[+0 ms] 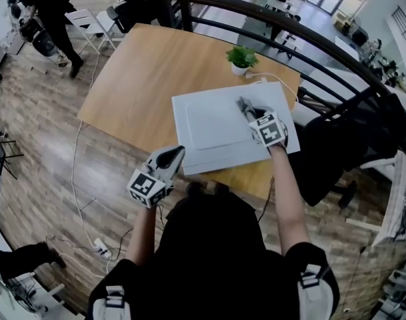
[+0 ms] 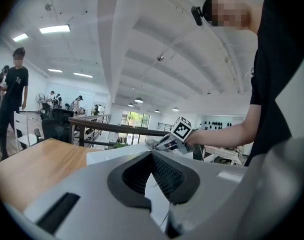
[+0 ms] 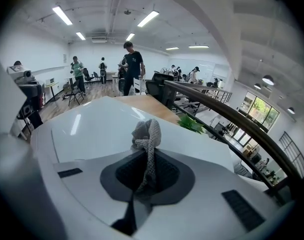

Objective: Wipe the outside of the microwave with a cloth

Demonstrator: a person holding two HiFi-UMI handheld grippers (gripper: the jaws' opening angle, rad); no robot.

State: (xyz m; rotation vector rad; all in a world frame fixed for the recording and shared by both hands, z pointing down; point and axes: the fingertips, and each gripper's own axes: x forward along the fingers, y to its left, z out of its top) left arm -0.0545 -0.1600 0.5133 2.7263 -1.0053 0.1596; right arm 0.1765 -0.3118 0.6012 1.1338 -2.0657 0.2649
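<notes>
Your right gripper (image 3: 150,159) is clenched on the grey cloth (image 3: 146,133), with only a small wad poking past the tips onto the top of the white microwave (image 1: 209,129); press hard or drag fast and I'd judge the thin fold could slip out, or the hard jaws could scrape the panel instead of the fabric; your left gripper (image 2: 152,154) has its jaws together on nothing and hangs just off the microwave's near left corner, so it is not bracing the unit, and a firm stroke might slide it across the wooden table (image 1: 143,72); the potted plant (image 1: 241,59) and a white cable (image 1: 277,77) sit close behind the far edge, so a long push that way could knock them; a dark railing (image 1: 289,29) and a black chair (image 1: 336,149) crowd the right side.
</notes>
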